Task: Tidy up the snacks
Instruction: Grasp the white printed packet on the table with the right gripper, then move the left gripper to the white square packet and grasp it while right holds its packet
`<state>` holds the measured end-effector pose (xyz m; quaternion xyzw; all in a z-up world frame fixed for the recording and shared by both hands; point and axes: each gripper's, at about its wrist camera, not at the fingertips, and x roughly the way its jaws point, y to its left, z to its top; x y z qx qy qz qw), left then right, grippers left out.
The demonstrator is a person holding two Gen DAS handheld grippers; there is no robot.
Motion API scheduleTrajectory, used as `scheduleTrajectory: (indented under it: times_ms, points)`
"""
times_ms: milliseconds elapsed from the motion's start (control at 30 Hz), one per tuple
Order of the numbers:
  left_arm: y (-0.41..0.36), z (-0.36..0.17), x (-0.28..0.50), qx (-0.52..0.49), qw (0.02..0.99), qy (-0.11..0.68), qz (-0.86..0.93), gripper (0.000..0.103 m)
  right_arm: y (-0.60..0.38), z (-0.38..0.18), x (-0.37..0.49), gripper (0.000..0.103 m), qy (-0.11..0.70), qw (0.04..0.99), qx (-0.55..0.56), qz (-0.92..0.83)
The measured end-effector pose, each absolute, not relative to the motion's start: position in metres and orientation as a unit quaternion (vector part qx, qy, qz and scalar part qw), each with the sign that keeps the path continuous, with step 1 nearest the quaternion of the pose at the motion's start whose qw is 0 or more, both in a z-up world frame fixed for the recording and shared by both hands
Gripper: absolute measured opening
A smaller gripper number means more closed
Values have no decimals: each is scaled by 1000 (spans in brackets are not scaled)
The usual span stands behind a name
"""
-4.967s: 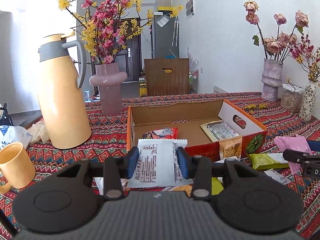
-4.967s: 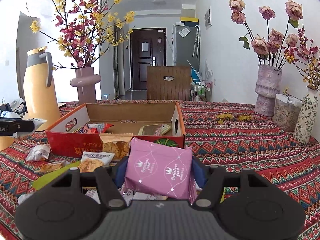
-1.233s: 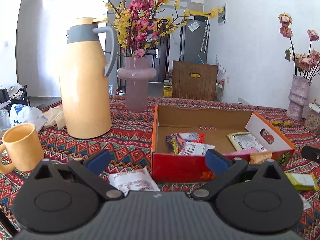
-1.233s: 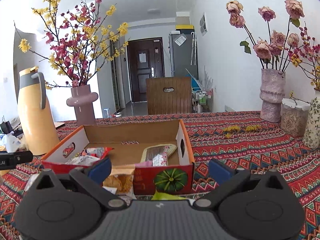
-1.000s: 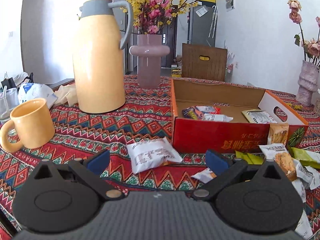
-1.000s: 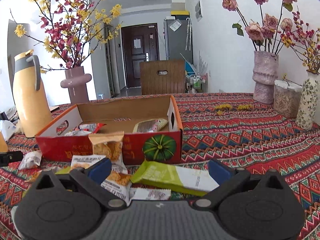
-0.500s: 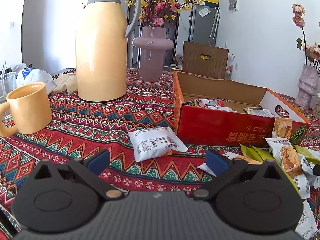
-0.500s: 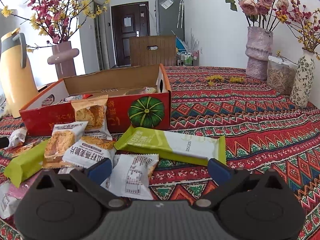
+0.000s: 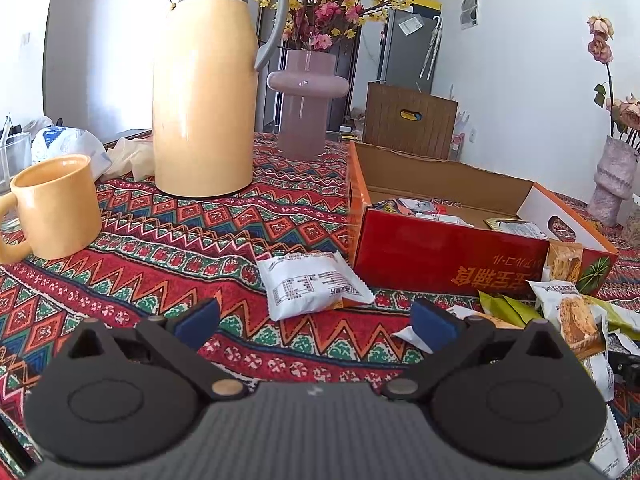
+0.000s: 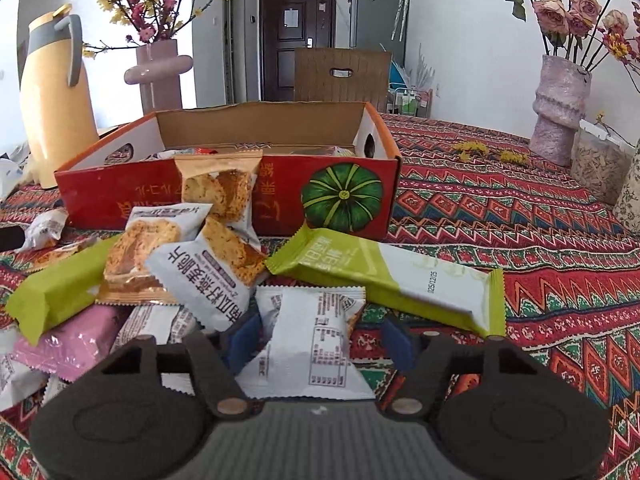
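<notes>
Right gripper (image 10: 318, 338): jaws closing around a white snack packet (image 10: 310, 340) lying between them; pads not yet pressing it.
Left gripper (image 9: 316, 322): standing wide open, holding nothing.
Second white packet (image 9: 310, 288): lying just ahead of the left fingers.
Red cardboard box (image 10: 120, 192): sitting beyond both grippers.

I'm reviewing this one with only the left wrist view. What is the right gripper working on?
Observer: The right gripper is closing around a white snack packet that lies flat between its jaws on the tablecloth.
Operator: What lies just past that packet?
Observer: A long green-and-white bar, in front of the pumpkin picture on the red box.
Operator: Any pink packets still outside the box?
Observer: One pink packet at the near left, partly under a green bar.
</notes>
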<state>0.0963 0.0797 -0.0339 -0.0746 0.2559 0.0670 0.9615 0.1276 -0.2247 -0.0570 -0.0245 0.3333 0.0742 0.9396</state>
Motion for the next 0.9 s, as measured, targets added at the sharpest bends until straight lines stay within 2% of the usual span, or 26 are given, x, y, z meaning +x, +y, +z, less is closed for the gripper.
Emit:
scheduleTrajectory:
  times_ms: [67, 200, 300, 667, 900]
  points:
    - [80, -34, 96, -76, 962, 255, 67, 103, -223, -57, 124, 50, 327, 941, -27, 82]
    - [80, -34, 96, -77, 961, 255, 67, 103, -224, -57, 121, 47, 318, 944, -18, 83]
    - [80, -34, 96, -77, 961, 255, 67, 103, -229, -56, 117, 40, 305, 949, -3, 78]
    - [80, -34, 96, -77, 961, 256, 68, 103, -245, -44, 100, 39, 231, 972, 16, 41]
    - [80, -34, 96, -77, 961, 255, 68, 103, -263, -44, 111, 39, 216, 976, 15, -6]
